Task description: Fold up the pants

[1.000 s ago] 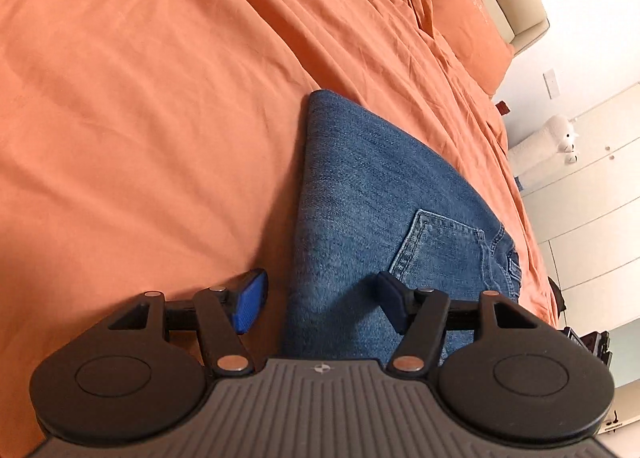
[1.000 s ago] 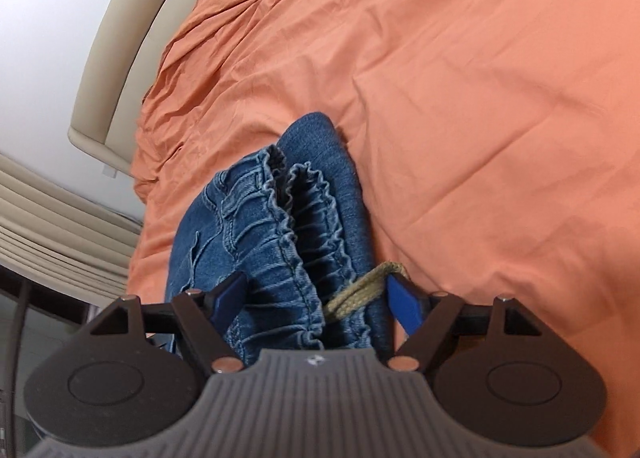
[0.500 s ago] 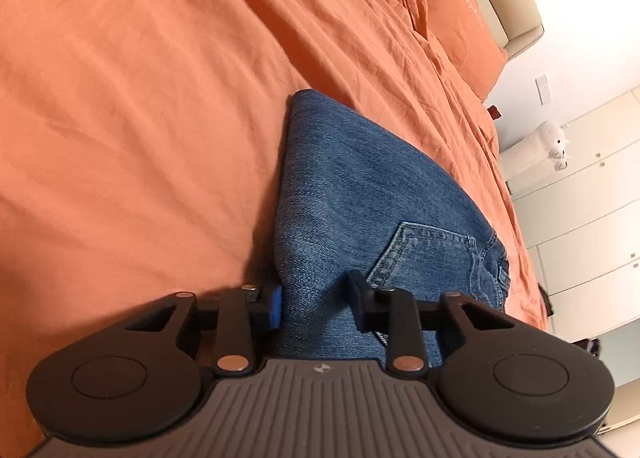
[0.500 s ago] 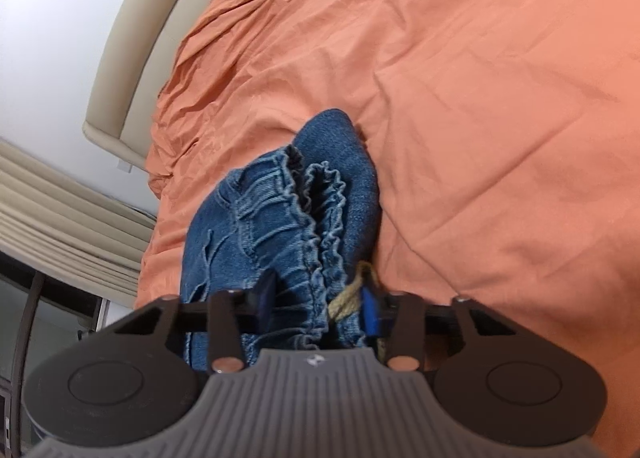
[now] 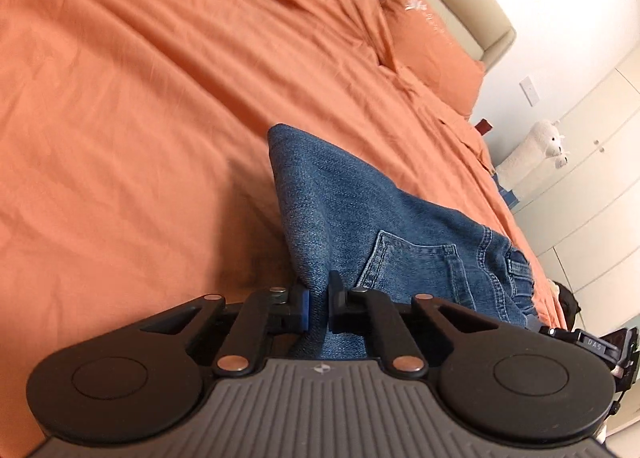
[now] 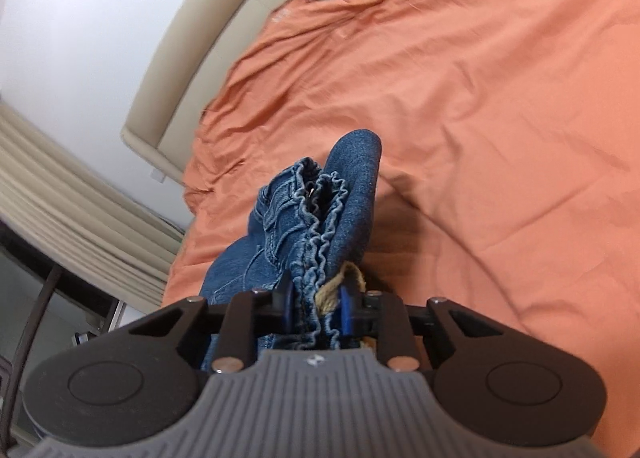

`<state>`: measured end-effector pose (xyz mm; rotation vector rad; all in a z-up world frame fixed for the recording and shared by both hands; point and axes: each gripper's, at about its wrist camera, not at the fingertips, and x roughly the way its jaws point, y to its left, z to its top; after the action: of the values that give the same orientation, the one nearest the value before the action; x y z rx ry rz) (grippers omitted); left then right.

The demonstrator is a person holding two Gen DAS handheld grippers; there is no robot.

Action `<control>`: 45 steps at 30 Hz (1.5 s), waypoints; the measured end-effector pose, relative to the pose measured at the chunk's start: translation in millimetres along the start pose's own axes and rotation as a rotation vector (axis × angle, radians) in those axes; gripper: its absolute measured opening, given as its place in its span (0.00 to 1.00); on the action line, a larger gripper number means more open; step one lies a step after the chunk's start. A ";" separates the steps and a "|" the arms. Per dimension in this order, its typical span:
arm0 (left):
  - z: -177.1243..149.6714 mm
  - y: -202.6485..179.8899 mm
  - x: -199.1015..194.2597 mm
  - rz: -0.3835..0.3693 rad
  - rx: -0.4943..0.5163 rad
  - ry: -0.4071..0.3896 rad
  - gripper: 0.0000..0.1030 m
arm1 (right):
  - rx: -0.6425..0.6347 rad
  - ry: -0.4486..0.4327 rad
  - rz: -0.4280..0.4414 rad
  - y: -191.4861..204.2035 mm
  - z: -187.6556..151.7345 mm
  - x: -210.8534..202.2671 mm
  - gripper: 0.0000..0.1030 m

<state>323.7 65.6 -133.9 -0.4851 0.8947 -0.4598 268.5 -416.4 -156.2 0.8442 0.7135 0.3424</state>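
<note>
- on the orange bed (image 5: 120, 106), straight ahead of both my hands, lie the pants (image 5: 360, 214), blue denim already doubled into a compact bundle, its near edge rising off the sheet toward me.
- their long axis, as i read it, runs across from one of my hands to the other: the left wrist view shows the plain folded side and a back pocket (image 5: 416, 266), the right wrist view the gathered waistband (image 6: 320, 218) and a tan drawstring (image 6: 344, 284).
- my left hand-held gripper (image 5: 318, 308) has just been closing and now pinches the near corner of the denim between its pads, nearly together on thin cloth.
- my right hand-held gripper (image 6: 314, 312) has just been closing too; it clamps the bunched waistband, thicker there, with the drawstring caught beside the right pad.
- neither hand is nearer; each holds its own end of the same near edge, so the coming move, i judge, is a joint carry of that edge away from me, over the far fold (image 5: 280, 134).
- beyond the pants the sheet runs on to a pillow (image 5: 428, 46) and a beige headboard (image 6: 180, 70).
</note>
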 end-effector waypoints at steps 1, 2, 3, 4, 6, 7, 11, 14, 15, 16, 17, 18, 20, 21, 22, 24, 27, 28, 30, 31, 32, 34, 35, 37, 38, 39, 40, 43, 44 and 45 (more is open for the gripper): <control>-0.6 -2.9 -5.3 0.004 0.009 -0.003 0.07 | -0.011 -0.005 0.005 6.3 -2.0 -4.9 0.17; -0.8 -5.7 -11.8 0.010 0.020 -0.006 0.07 | -0.013 -0.008 0.013 11.5 -5.0 -9.2 0.17; -0.6 -8.4 -17.5 0.015 0.025 -0.007 0.07 | -0.014 -0.012 0.022 16.4 -7.9 -13.9 0.17; 0.6 -10.8 -22.9 0.018 0.025 -0.006 0.07 | -0.017 -0.015 0.029 22.0 -11.1 -18.3 0.17; 2.1 -15.9 -36.2 0.023 0.040 -0.011 0.07 | -0.026 -0.018 0.041 34.8 -15.8 -24.6 0.17; 2.6 -18.8 -43.0 0.030 0.051 -0.013 0.07 | -0.032 -0.019 0.051 41.1 -18.1 -27.3 0.17; 3.2 -20.2 -82.0 0.062 0.085 -0.022 0.07 | -0.036 -0.005 0.075 70.5 -30.3 -27.5 0.17; 10.1 -18.1 -111.2 0.081 0.096 -0.038 0.07 | -0.042 0.015 0.096 95.6 -43.5 -23.0 0.17; 11.8 -15.6 -122.7 0.088 0.100 -0.043 0.07 | -0.047 0.019 0.102 105.8 -48.6 -20.2 0.17; 14.4 -13.9 -133.0 0.098 0.107 -0.049 0.07 | -0.055 0.023 0.108 116.6 -53.6 -17.5 0.17; 16.9 -10.7 -144.6 0.110 0.113 -0.058 0.07 | -0.061 0.027 0.115 127.1 -58.7 -15.4 0.17; 19.5 -6.8 -154.6 0.117 0.110 -0.067 0.07 | -0.066 0.033 0.125 138.4 -63.9 -12.1 0.17; 24.9 4.4 -176.0 0.129 0.100 -0.077 0.07 | -0.078 0.047 0.144 161.1 -73.6 -4.2 0.17; 27.3 10.0 -186.2 0.137 0.097 -0.080 0.07 | -0.086 0.056 0.153 171.5 -77.4 0.7 0.17; 30.3 16.2 -196.9 0.148 0.098 -0.083 0.07 | -0.095 0.065 0.161 182.0 -81.5 6.5 0.17; 36.4 28.7 -216.0 0.174 0.097 -0.094 0.07 | -0.110 0.086 0.177 203.6 -89.8 21.7 0.17; 46.1 47.4 -236.6 0.210 0.094 -0.119 0.07 | -0.124 0.120 0.193 230.4 -102.0 49.8 0.17; 48.7 55.1 -241.5 0.220 0.091 -0.125 0.07 | -0.128 0.130 0.195 238.3 -106.0 60.3 0.17; 54.1 71.6 -246.4 0.234 0.074 -0.133 0.07 | -0.138 0.147 0.196 251.8 -113.1 80.5 0.17; 55.9 81.6 -248.6 0.239 0.068 -0.135 0.07 | -0.141 0.156 0.196 257.2 -115.7 90.5 0.17; 58.2 91.1 -248.6 0.246 0.060 -0.137 0.07 | -0.146 0.164 0.198 262.0 -117.8 102.2 0.17; 61.5 111.0 -247.5 0.256 0.044 -0.136 0.07 | -0.152 0.184 0.195 269.1 -121.2 125.1 0.17; 63.4 120.5 -245.0 0.263 0.035 -0.135 0.07 | -0.154 0.193 0.192 270.8 -123.4 136.7 0.17; 67.3 139.6 -242.3 0.270 0.023 -0.136 0.07 | -0.149 0.214 0.184 272.2 -127.3 160.6 0.17; 69.4 147.2 -237.0 0.276 0.018 -0.133 0.07 | -0.146 0.224 0.179 271.0 -129.1 173.0 0.17; 70.5 156.6 -235.6 0.280 0.016 -0.130 0.07 | -0.143 0.234 0.173 269.4 -131.1 183.8 0.17; 71.5 165.1 -231.8 0.283 0.012 -0.125 0.07 | -0.140 0.244 0.166 266.0 -133.3 192.6 0.17; 72.3 189.6 -217.1 0.290 -0.007 -0.104 0.07 | -0.148 0.267 0.151 257.2 -139.4 221.1 0.17; 71.7 198.1 -211.3 0.291 -0.016 -0.097 0.07 | -0.146 0.274 0.147 252.6 -141.0 228.0 0.17; 69.9 206.6 -205.9 0.290 -0.023 -0.091 0.07 | -0.142 0.284 0.141 247.7 -142.6 236.1 0.16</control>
<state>305.0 361.4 -88.0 -0.3862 0.8666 -0.1618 339.1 -53.4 -131.3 0.7195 0.8841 0.6409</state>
